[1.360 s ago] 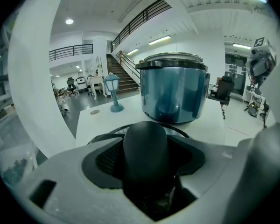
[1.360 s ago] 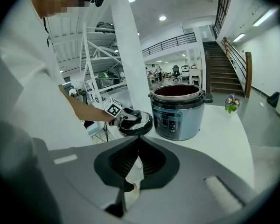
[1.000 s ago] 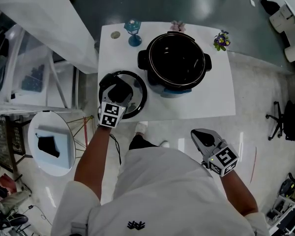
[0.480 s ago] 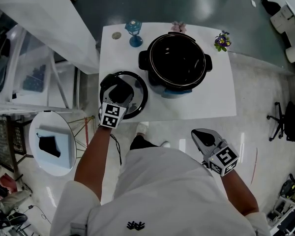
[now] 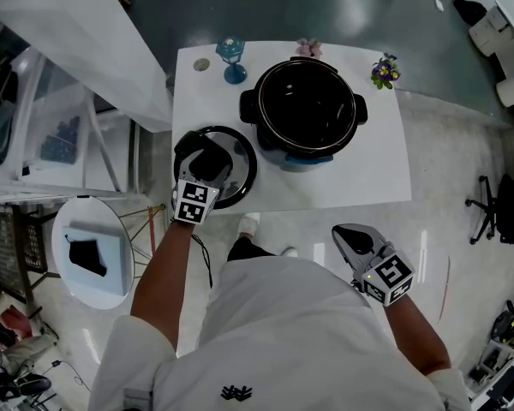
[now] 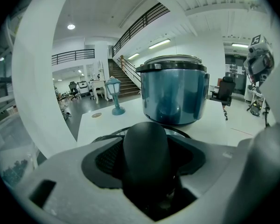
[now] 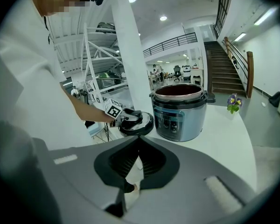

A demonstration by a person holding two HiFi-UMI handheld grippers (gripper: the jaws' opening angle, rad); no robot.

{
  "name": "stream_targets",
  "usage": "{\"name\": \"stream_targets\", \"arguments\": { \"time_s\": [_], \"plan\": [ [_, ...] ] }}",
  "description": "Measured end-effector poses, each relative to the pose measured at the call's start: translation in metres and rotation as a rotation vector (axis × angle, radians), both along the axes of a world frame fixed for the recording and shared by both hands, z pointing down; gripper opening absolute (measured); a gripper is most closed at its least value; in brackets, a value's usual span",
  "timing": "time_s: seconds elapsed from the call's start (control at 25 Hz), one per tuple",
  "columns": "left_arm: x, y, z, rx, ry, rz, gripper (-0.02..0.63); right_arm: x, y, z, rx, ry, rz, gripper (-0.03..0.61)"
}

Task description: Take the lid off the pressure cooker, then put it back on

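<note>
The pressure cooker [image 5: 307, 105] stands uncovered at the back middle of the white table [image 5: 377, 169], its dark inner pot showing. Its round black lid [image 5: 240, 165] lies flat on the table to the cooker's left, near the front edge. My left gripper [image 5: 207, 157] is over the lid, shut on the lid's black handle [image 6: 147, 157], which fills the gap between the pads. In the left gripper view the cooker [image 6: 175, 94] rises just beyond. My right gripper [image 5: 347, 234] hangs off the table by the person's right side, shut and holding nothing. In the right gripper view, the cooker [image 7: 179, 111] and the lid [image 7: 137, 124] lie ahead.
A blue lantern ornament [image 5: 232, 56], a small round disc [image 5: 201, 62], pink flowers [image 5: 308, 47] and a pot of purple flowers [image 5: 384, 70] line the table's far edge. A round white side table [image 5: 90, 251] stands on the floor at left. An office chair [image 5: 501, 208] is at right.
</note>
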State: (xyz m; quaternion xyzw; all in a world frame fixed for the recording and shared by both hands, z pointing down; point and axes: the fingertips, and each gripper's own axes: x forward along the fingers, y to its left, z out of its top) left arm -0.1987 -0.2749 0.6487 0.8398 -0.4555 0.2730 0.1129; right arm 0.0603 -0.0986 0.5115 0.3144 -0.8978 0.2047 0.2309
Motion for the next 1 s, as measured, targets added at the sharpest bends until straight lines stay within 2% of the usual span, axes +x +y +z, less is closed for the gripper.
{"name": "stream_targets", "arguments": {
  "time_s": [0.76,0.92,1.0],
  "plan": [
    [-0.004,0.001,0.006,-0.049,-0.028,0.031,0.290,0.004,0.003,-0.006,0.023,0.003,0.027,0.014],
    [-0.005,0.000,-0.007,-0.049,0.015,0.017,0.290,0.009,0.006,-0.010,0.030,0.003,0.036,0.014],
    [-0.005,0.000,-0.016,-0.038,0.011,0.021,0.290,0.010,0.007,-0.010,0.031,0.000,0.038,0.014]
  ]
}}
